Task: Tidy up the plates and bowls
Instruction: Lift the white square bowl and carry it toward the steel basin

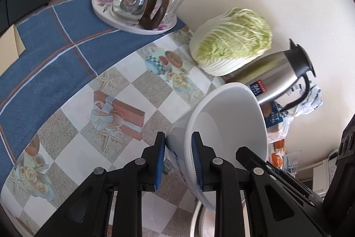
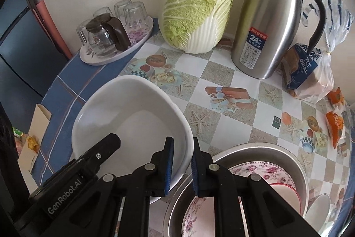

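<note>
A large white bowl (image 1: 226,126) is held tilted above the table, gripped by both grippers. My left gripper (image 1: 178,161) is shut on its rim, one pad outside and one inside. My right gripper (image 2: 180,164) is shut on the opposite rim of the same bowl (image 2: 128,117). The other gripper's black body (image 2: 88,161) shows at the bowl's near left. Below right, a metal basin (image 2: 295,161) holds floral plates (image 2: 261,172), seen in the right wrist view.
A napa cabbage (image 2: 197,10), a steel thermos jug (image 2: 268,21) and a bagged bread loaf (image 2: 308,72) stand at the back by the wall. A floral tray (image 2: 142,41) with a glass pot and upturned glasses sits at the back left on blue cloth.
</note>
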Action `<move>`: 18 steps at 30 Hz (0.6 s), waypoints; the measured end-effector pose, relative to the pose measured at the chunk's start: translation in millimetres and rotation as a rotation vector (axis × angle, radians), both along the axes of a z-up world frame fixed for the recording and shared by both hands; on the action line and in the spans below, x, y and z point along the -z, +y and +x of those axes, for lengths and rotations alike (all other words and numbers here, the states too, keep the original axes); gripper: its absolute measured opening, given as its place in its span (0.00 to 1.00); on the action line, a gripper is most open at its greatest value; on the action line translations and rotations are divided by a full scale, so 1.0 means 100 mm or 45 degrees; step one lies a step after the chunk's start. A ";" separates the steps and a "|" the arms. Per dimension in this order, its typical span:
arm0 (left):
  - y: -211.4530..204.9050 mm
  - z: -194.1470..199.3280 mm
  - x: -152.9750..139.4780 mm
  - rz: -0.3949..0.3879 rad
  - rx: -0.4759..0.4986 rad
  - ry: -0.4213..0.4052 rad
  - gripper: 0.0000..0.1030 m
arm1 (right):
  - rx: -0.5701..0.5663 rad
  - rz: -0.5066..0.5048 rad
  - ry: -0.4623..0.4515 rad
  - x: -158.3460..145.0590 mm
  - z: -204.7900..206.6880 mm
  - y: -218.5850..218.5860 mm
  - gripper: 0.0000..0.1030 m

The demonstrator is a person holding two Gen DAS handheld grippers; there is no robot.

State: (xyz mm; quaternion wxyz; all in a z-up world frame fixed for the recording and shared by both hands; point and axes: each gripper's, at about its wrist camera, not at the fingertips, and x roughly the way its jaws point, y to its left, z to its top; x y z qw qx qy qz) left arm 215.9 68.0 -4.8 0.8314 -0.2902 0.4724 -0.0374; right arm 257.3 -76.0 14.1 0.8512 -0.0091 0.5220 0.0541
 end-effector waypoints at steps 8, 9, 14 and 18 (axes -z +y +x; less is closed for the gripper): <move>-0.16 -0.28 -0.38 0.071 0.062 -0.114 0.24 | 0.030 0.026 -0.099 -0.34 -0.38 -0.15 0.15; -0.19 -0.31 -0.41 0.069 0.071 -0.124 0.24 | 0.039 0.035 -0.109 -0.37 -0.43 -0.18 0.16; -0.28 -0.46 -0.47 0.067 0.122 -0.148 0.24 | 0.083 0.049 -0.142 -0.47 -0.68 -0.30 0.16; -0.40 -0.56 -0.51 0.083 0.165 -0.159 0.24 | 0.127 0.081 -0.156 -0.47 -0.86 -0.42 0.16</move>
